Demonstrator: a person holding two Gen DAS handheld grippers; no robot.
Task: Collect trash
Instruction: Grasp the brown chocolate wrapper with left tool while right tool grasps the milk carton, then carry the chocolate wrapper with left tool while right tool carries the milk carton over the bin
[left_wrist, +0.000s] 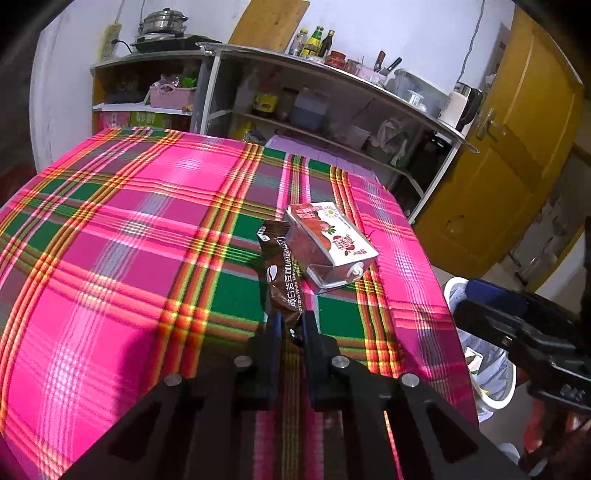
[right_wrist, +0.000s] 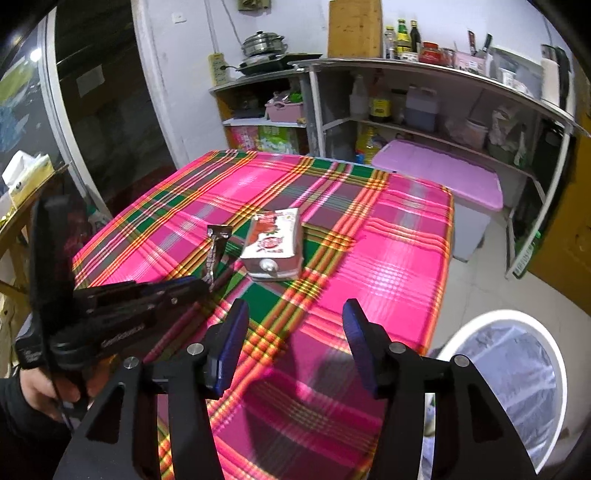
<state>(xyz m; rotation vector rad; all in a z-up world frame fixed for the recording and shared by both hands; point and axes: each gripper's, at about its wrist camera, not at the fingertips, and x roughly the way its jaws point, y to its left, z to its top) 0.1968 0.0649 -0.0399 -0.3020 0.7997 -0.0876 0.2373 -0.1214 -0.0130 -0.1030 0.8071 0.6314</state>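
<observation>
2 tilt down: left gripper (left_wrist: 291, 326) pinches brown wrapper (left_wrist: 282, 273); right gripper (right_wrist: 295, 332) gapes empty.

a counter (right_wrist: 406, 236) covered by a pink, green and orange plaid cloth (left_wrist: 110, 240) carries a red-and-white drink carton (right_wrist: 272, 242) lying on its side, with a brown snack wrapper (right_wrist: 216, 247) just left of it.

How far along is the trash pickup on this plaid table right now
Some trash already sits in the lined white bin. In hand: the left gripper has its fingers pinched on the brown wrapper. Left: the red-and-white carton lies untouched ahead of the open, empty right gripper.
</observation>
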